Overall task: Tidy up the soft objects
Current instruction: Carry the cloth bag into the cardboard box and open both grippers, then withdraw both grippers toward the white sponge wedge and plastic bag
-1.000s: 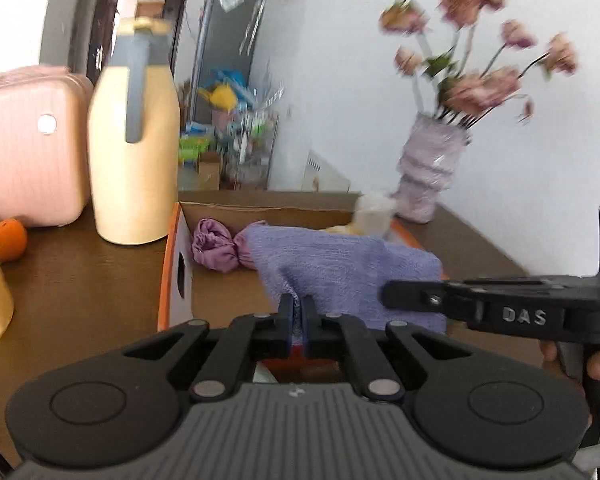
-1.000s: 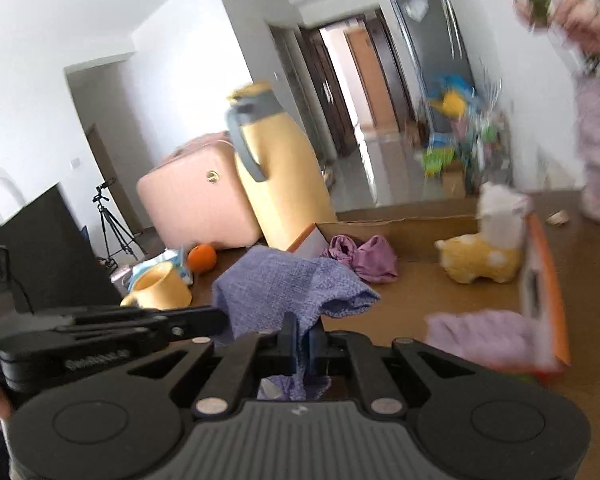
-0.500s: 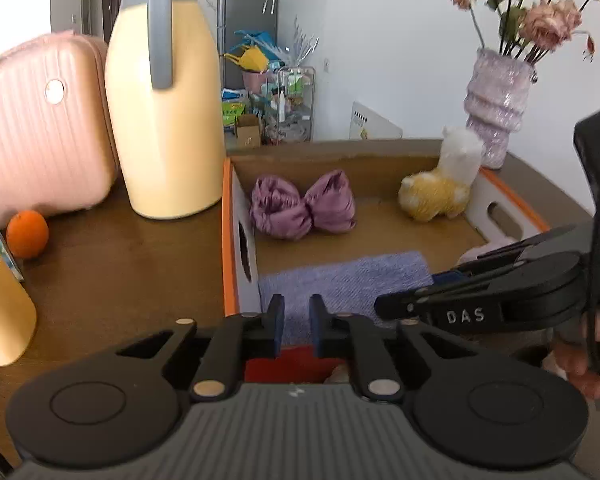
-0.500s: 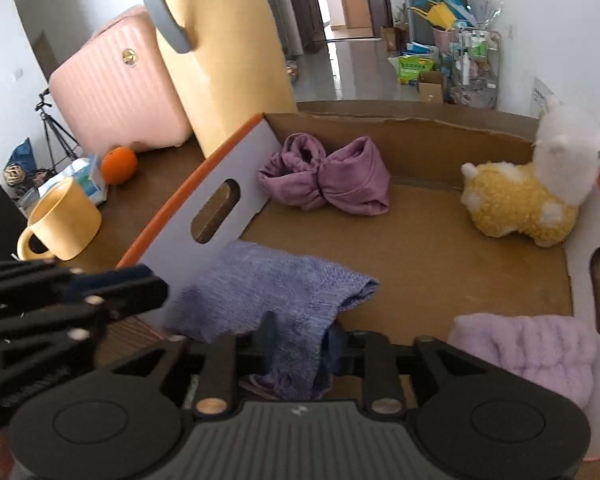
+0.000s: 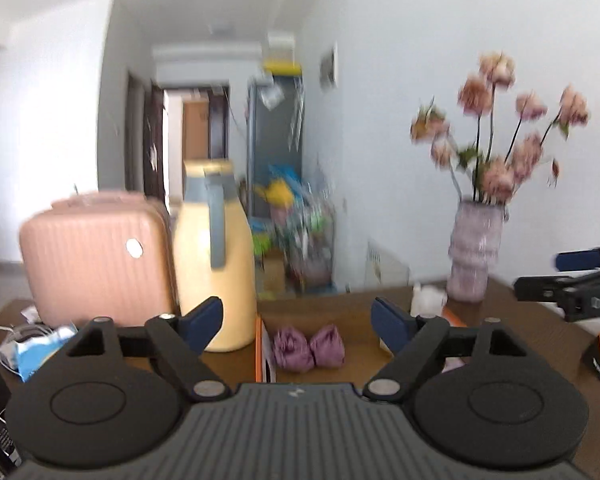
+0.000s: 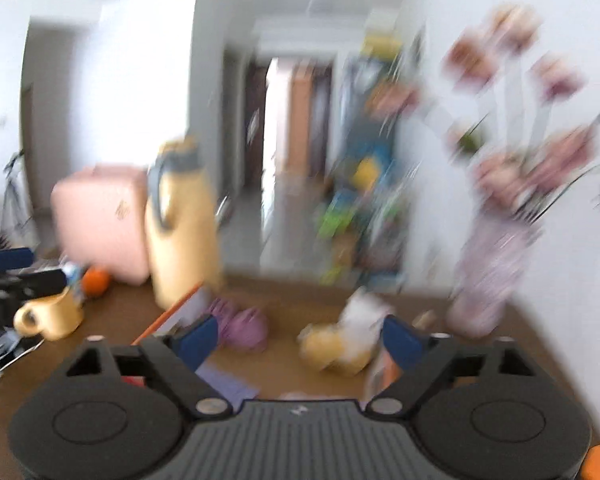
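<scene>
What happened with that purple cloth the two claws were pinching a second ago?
Both let go: the left gripper and right gripper are opening with nothing between them, and have lifted away. The purple cloth now lies in the box. The plush toy stayed put.

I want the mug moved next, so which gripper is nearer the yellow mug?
Left. In the right wrist view the left gripper sits just beside the yellow mug at the table's left; the right gripper is opening, empty, over the box.
</scene>
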Tool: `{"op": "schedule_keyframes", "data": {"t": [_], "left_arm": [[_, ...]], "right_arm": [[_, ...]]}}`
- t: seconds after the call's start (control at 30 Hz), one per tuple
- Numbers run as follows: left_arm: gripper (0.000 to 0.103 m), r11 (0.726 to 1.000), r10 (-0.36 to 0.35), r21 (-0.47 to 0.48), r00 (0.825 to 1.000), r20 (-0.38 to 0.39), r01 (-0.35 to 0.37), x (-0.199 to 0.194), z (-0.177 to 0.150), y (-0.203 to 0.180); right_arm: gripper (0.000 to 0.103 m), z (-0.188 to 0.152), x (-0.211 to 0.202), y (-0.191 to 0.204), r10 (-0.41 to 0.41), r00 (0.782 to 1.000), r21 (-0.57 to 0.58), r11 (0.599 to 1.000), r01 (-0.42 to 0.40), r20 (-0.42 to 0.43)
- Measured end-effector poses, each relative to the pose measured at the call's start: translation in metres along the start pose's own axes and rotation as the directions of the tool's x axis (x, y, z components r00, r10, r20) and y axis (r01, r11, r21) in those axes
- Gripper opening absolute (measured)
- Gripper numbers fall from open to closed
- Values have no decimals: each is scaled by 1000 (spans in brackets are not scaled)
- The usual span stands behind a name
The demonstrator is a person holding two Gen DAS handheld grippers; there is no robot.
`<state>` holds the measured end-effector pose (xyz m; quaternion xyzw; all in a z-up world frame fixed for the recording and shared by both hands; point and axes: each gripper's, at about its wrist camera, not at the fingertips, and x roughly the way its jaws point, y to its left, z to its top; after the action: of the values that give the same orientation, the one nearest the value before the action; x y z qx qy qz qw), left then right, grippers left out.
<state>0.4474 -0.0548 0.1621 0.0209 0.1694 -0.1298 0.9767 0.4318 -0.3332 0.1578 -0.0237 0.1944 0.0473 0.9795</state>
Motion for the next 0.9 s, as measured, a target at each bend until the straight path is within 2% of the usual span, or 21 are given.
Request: {"op": "schedule_keyframes", "data": {"t": [0.03, 0.1, 0.23, 0.5, 0.57, 0.6, 0.67, 0.9], "left_arm": [[86, 1000, 14, -5, 999, 45, -14, -10, -5, -3], [86, 1000, 12, 1, 996, 90, -12, -26, -15, -10], [86, 1000, 9, 7, 994, 110, -9, -47, -23, -22], [90, 1000, 17, -9, 988, 152, -15, -90, -25, -27], [97, 1000, 25, 2, 988, 153, -25, -100, -31, -30], [101, 999, 31, 2, 988, 153, -32, -105, -35, -31], [101, 999, 45, -2, 986, 161, -45, -118, -50, -32], [102, 997, 48, 56, 987, 151, -57, -171, -135, -42]], "right_arm": [[90, -9, -13, -1, -11, 999, -17, 1000, 11, 48], [90, -20, -29, -2, -14, 997, -21, 1000, 16, 78], [90, -24, -53, -5, -15, 994, 39, 999, 11, 105], [95, -28, -91, 6, -8, 988, 32, 999, 3, 152], [95, -38, -98, 11, -2, 990, 28, 1000, -2, 142], [95, -46, -103, 13, 5, 991, 31, 999, -10, 136], [95, -68, -116, 16, 24, 990, 41, 999, -30, 141], [96, -157, -172, 39, 62, 988, 46, 997, -69, 139]]}}
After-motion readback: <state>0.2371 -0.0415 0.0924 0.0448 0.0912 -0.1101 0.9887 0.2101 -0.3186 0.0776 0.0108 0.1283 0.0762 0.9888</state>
